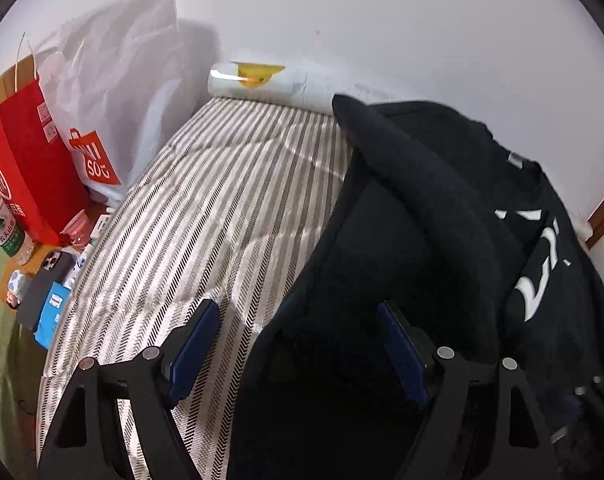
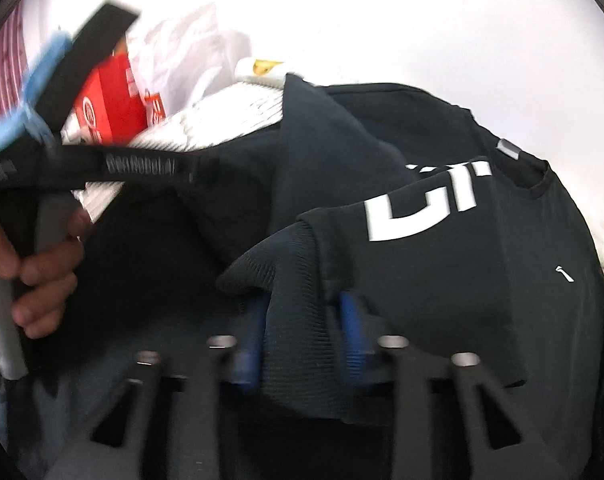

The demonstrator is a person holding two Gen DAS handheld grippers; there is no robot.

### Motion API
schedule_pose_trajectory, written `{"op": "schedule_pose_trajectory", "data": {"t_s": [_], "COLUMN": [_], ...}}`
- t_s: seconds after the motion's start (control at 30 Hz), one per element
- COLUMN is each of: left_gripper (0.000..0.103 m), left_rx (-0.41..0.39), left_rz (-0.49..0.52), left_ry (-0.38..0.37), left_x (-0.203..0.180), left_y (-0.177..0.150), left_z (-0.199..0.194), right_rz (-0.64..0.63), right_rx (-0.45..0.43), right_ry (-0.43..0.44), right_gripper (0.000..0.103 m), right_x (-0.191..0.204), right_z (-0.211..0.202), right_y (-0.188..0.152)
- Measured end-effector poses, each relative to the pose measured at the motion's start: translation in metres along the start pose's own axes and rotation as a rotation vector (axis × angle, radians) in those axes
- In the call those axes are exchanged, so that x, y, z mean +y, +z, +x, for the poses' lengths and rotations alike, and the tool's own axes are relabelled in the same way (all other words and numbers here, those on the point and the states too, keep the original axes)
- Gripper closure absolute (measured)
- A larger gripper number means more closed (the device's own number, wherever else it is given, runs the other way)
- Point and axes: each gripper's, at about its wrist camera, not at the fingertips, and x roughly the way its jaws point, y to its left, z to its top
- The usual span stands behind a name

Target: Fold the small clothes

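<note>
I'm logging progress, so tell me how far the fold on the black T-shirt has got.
Done: one sleeve of the black T-shirt already lies folded across its body on the striped bed cover. In hand: the right gripper pinches a ribbed edge of fabric, while the left gripper is open at the shirt's edge. Left: the shirt is still rumpled, not a flat finished fold.

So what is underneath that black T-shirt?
The black T-shirt lies on a striped bedcover, which shows bare to its left. Whatever sits beneath the shirt itself is hidden by the fabric. The right tongs pinch a fold of it.
</note>
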Motion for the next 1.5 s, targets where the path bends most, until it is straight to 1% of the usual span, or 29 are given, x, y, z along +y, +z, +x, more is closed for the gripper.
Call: {"op": "schedule_pose_trajectory", "data": {"t_s": [0.07,0.1,0.17,0.27,0.43,0.57,0.7,0.87,1.03,1.13,1.27,1.3,1.33,1.4,1.5], "left_gripper": [0.024,0.024,0.024,0.024,0.022,0.022,0.022,0.022,0.022,0.022,0.022,0.022,0.022,0.022,0.022], "left_rx": [-0.009,-0.013,-0.014,-0.013,-0.016,-0.019,-0.020,-0.022,-0.025,-0.030,-0.027,-0.025,-0.024,-0.025,-0.024], "left_rz": [0.014,0.020,0.026,0.028,0.030,0.020,0.018,0.000,-0.016,-0.020,-0.025,-0.023,-0.018,-0.010,-0.005], "left_ry": [0.013,0.019,0.026,0.035,0.043,0.059,0.061,0.063,0.062,0.058,0.054,0.056,0.062,0.070,0.074], "left_x": [-0.002,-0.003,-0.004,-0.004,-0.003,0.000,0.000,0.003,0.007,0.007,0.007,0.007,0.006,0.004,0.003], "left_y": [-0.001,-0.001,-0.001,-0.003,-0.003,-0.003,-0.002,-0.001,-0.001,-0.001,-0.001,-0.001,-0.001,-0.001,-0.001], "left_z": [-0.001,-0.002,-0.002,-0.001,-0.001,-0.001,-0.001,-0.002,-0.002,-0.004,-0.004,-0.003,-0.003,-0.003,-0.003], "right_rz": [0.032,0.050,0.080,0.140,0.254,0.352,0.430,0.482,0.471,0.476,0.482,0.481,0.478,0.473,0.477], "right_rx": [-0.026,-0.049,-0.101,-0.153,-0.225,-0.240,-0.221,-0.163,-0.094,-0.059,-0.014,-0.005,0.004,0.016,-0.004], "right_ry": [0.022,0.019,-0.017,-0.050,-0.146,-0.173,-0.201,-0.217,-0.264,-0.273,-0.284,-0.288,-0.297,-0.314,-0.334], "right_gripper": [0.091,0.091,0.092,0.092,0.092,0.093,0.093,0.094,0.094,0.094,0.094,0.091,0.086,0.078,0.070], "right_x": [-0.014,-0.023,-0.041,-0.072,-0.142,-0.194,-0.226,-0.240,-0.236,-0.236,-0.239,-0.239,-0.239,-0.240,-0.242], "right_z": [-0.010,-0.017,-0.035,-0.058,-0.090,-0.101,-0.100,-0.088,-0.078,-0.074,-0.066,-0.066,-0.068,-0.077,-0.099], "right_y": [0.001,0.002,0.003,0.007,0.005,-0.008,-0.030,-0.052,-0.075,-0.088,-0.096,-0.097,-0.096,-0.097,-0.101]}}
